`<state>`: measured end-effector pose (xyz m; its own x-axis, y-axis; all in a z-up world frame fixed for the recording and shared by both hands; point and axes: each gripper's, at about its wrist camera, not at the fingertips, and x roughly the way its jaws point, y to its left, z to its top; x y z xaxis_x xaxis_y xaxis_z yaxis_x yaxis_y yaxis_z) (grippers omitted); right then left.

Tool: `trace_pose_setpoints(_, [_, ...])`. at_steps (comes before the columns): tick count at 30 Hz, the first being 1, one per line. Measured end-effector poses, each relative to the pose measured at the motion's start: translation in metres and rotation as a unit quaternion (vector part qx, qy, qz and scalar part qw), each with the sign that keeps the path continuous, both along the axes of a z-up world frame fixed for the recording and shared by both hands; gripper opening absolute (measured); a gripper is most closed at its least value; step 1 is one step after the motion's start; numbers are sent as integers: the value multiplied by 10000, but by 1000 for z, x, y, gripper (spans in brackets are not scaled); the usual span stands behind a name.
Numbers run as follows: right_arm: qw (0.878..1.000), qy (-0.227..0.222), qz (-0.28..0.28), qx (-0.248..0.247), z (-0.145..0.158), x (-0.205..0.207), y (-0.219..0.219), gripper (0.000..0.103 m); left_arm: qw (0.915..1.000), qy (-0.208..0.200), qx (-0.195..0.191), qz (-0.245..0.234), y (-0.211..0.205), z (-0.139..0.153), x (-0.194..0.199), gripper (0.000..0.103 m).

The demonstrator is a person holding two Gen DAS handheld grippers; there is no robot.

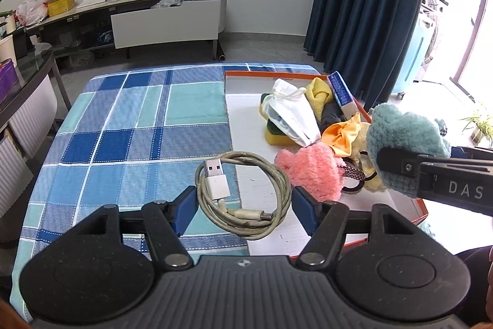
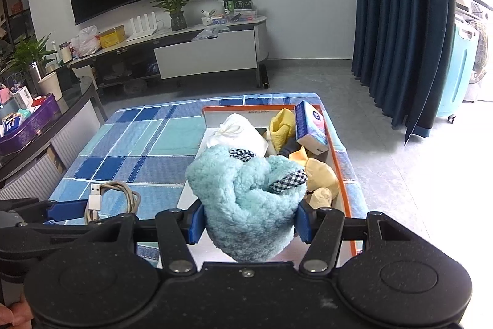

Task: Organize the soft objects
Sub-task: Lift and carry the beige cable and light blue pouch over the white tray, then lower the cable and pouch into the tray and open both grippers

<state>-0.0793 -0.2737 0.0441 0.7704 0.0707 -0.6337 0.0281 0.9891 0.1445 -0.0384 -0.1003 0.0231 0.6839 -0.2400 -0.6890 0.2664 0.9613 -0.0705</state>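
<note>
Both jaws as I read them: my right gripper (image 2: 249, 225) is clamped on the pale blue fluffy sock (image 2: 246, 205), blue pads pressed into its two sides; my left gripper (image 1: 243, 207) stands apart around the coiled USB cable (image 1: 243, 193), and whether its pads touch the coil I cannot tell; the checked blue tablecloth (image 1: 129, 125) fills the field from 9 to 12 o'clock; the orange-rimmed box (image 1: 243, 71) sits at 1 to 3 o'clock of the left view, holding the white drawstring pouch (image 1: 292, 113) at 1 o'clock, the pink fluffy sock (image 1: 311, 171) at 3 o'clock just beside the cable, the yellow cloth (image 1: 320, 91), and the tissue packet (image 1: 340, 91) leaning on the far rim; the cable lies across the box's near edge onto the cloth.
</note>
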Motion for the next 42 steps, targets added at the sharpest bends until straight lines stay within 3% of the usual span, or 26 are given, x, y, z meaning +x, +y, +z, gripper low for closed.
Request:
trace_pose_setpoints(25, [9997, -14, -245, -84, 3, 14, -32, 69, 9985, -30, 11, -547, -46, 0, 15, 68])
trace_pose_setpoints(42, [9994, 111, -312, -24, -4, 36, -40, 70, 9988, 64, -9, -485, -48, 2, 43, 68])
